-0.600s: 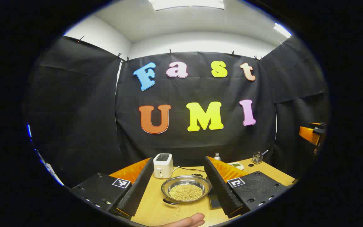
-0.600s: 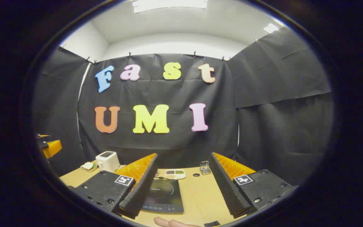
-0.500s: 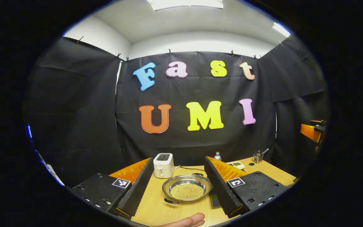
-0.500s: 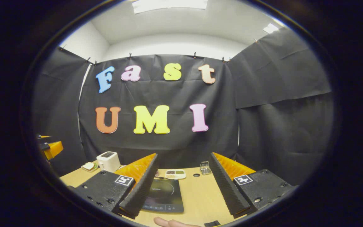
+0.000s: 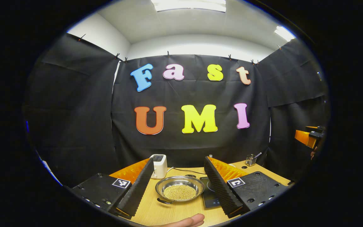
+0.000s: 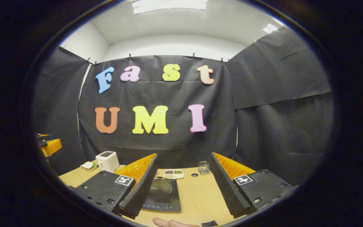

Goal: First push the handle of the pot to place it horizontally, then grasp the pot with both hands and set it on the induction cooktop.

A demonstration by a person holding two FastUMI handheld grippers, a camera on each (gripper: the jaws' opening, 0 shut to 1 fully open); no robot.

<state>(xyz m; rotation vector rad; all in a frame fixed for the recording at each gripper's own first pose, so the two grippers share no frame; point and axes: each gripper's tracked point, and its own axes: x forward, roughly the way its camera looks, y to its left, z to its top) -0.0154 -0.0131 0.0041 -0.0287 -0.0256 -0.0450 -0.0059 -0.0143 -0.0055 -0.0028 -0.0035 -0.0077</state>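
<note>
The steel pot (image 5: 179,189), holding pale yellow grains, sits on the wooden table (image 5: 169,211) ahead of my left gripper (image 5: 179,158), framed between its open fingers without touching them. One dark pot handle (image 5: 164,200) points toward me at the near left rim. The black induction cooktop (image 5: 209,193) lies just right of the pot, partly behind my right-hand finger. In the right gripper view the cooktop (image 6: 162,194) lies flat ahead of my right gripper (image 6: 183,155), which is open and holds nothing.
A white toaster (image 5: 158,165) stands behind the pot, and a glass holder (image 5: 250,159) is at the back right. In the right gripper view are the toaster (image 6: 107,160), a small plate (image 6: 88,165), a white divided dish (image 6: 173,173) and a glass jar (image 6: 204,167). A hand (image 5: 184,220) shows at the bottom.
The left gripper view has shifted: pot and toaster sit a little more to the left, and more of the cooktop shows beside the pot. The right gripper has barely moved.
</note>
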